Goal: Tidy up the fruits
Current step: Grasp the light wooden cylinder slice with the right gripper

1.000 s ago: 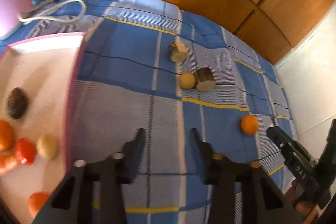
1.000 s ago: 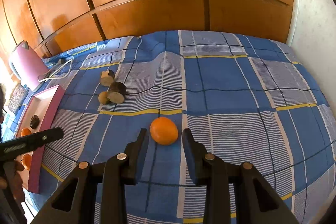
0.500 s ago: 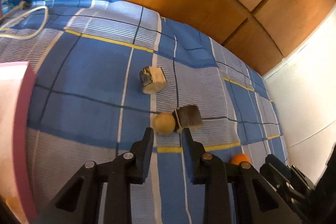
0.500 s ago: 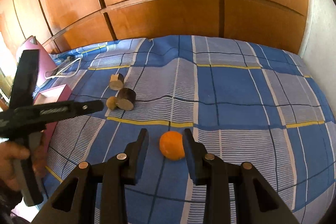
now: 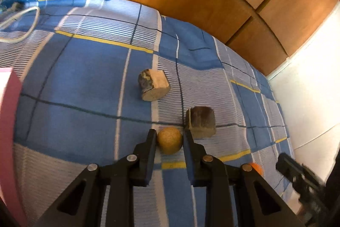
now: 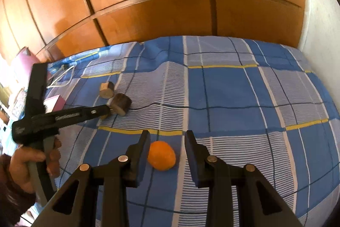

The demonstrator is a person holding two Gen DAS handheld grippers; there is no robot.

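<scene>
A tan round fruit [image 5: 170, 143] lies on the blue checked bedsheet [image 5: 85, 78]. My left gripper [image 5: 170, 139] straddles it with its jaws closing, and both pads press on its sides. The right wrist view shows the same gripper's tip [image 6: 104, 110] beside a dark stubby chunk [image 6: 121, 106]. An orange [image 6: 162, 155] rests on the sheet between the fingers of my right gripper [image 6: 166, 142]. It sits close to the left finger, with a gap to the right one, so that gripper is open. The orange [image 5: 257, 169] also peeks out low right in the left wrist view.
Two brown cut chunks [image 5: 154, 85] [image 5: 200, 122] lie just beyond the tan fruit. A pink tray's edge [image 5: 10, 120] stands at the left. A white cable [image 5: 19, 22] loops at the far left. Wooden wardrobe doors [image 6: 170, 3] back the bed; a white wall [image 5: 308, 88] bounds the right.
My left gripper swung away from the pink tray, came down over the tan fruit and narrowed onto it. My right gripper slid forward so the orange now lies between its fingers.
</scene>
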